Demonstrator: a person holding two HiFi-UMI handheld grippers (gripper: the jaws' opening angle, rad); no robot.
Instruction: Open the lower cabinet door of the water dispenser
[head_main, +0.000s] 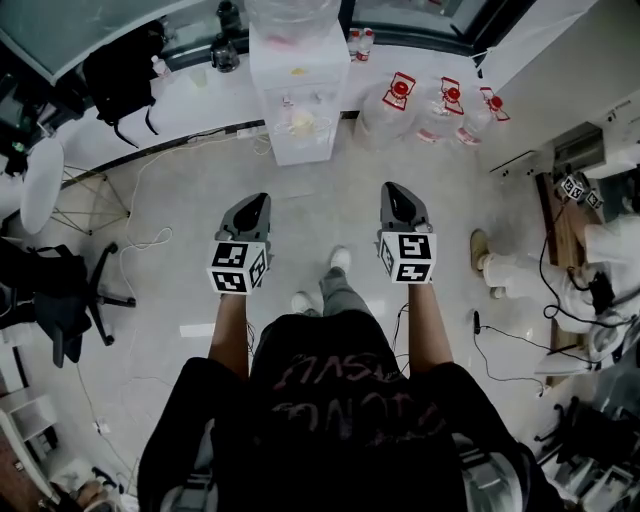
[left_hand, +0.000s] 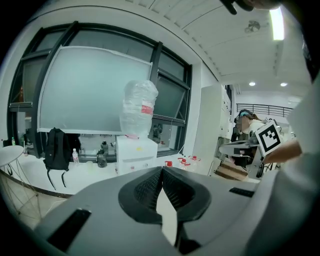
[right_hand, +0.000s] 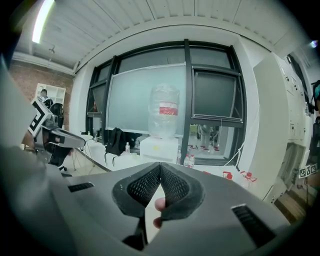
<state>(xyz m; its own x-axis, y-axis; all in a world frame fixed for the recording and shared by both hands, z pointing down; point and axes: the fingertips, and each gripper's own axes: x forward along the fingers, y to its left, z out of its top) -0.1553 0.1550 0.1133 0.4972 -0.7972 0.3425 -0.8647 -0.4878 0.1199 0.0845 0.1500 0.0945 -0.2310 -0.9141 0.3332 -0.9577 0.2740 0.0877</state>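
Observation:
The white water dispenser (head_main: 300, 100) stands against the far window ledge with a clear bottle on top, a few steps ahead of me. In the head view my left gripper (head_main: 257, 202) and right gripper (head_main: 396, 190) are held side by side over the floor, both pointing at it and well short of it. The left gripper (left_hand: 162, 170) is shut, pads meeting, nothing between them. The right gripper (right_hand: 160, 165) is likewise shut and empty. Both gripper views show the dispenser (left_hand: 136, 152) (right_hand: 160, 146) straight ahead, with its lower cabinet door hidden behind the gripper bodies.
Several water jugs (head_main: 440, 105) with red caps stand to the right of the dispenser. A black backpack (head_main: 125, 65) sits on the ledge at left. An office chair (head_main: 60, 300), a white round table (head_main: 40, 185) and floor cables (head_main: 150, 245) lie left. A seated person (head_main: 600, 260) is at right.

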